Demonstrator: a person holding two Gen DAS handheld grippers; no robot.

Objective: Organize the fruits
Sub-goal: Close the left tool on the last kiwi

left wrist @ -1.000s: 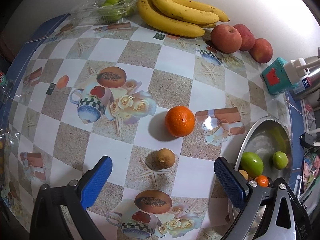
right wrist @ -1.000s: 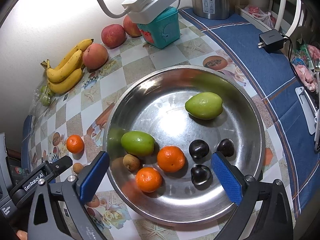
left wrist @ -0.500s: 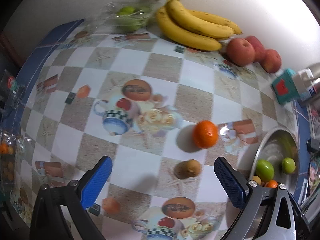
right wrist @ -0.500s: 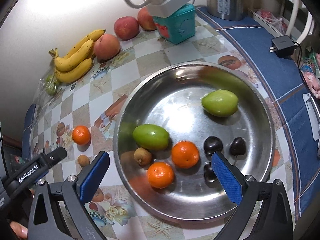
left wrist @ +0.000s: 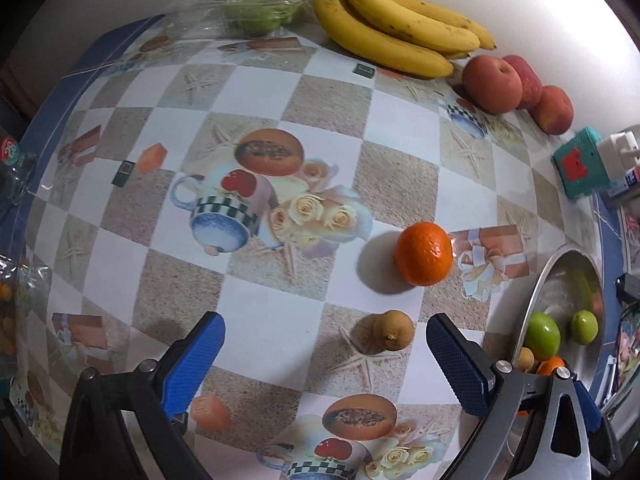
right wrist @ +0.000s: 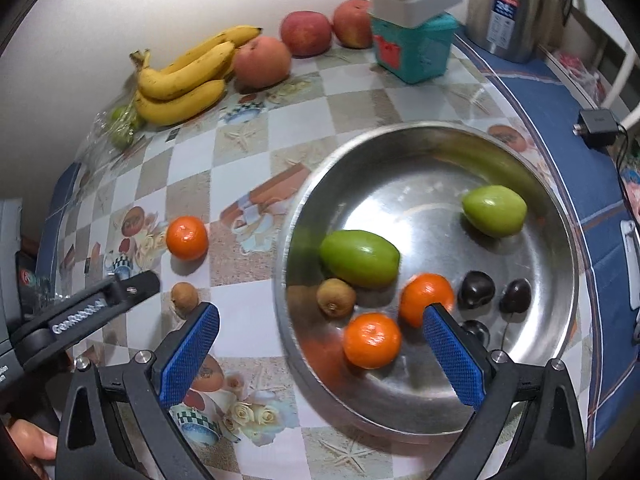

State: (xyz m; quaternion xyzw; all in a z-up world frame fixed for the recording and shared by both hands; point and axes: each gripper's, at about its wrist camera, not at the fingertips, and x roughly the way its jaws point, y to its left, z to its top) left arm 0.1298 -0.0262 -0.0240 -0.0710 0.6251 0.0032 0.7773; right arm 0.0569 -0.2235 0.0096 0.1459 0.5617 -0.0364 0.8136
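Left gripper (left wrist: 326,354) jaws wide apart, empty, above small brown fruit (left wrist: 390,330); mandarin (left wrist: 424,254) just beyond, mid-table. Right gripper (right wrist: 320,350) spread, empty, over steel bowl (right wrist: 400,136) near-left rim.

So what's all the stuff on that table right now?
bowl: 1, steel, right side
green fruits: 2, in bowl
oranges: 2 in bowl, 1 more on cloth
brown fruits: 1 in bowl, 1 on cloth
dark plums: 3, in bowl
bananas: 1 bunch, yellow, by wall
apples: 3, red, by wall
bag of green fruit: 1, clear, far corner
teal box: 1, by wall
kettle: 1, steel, corner
left gripper: open, blue pads
right gripper: open, blue pads
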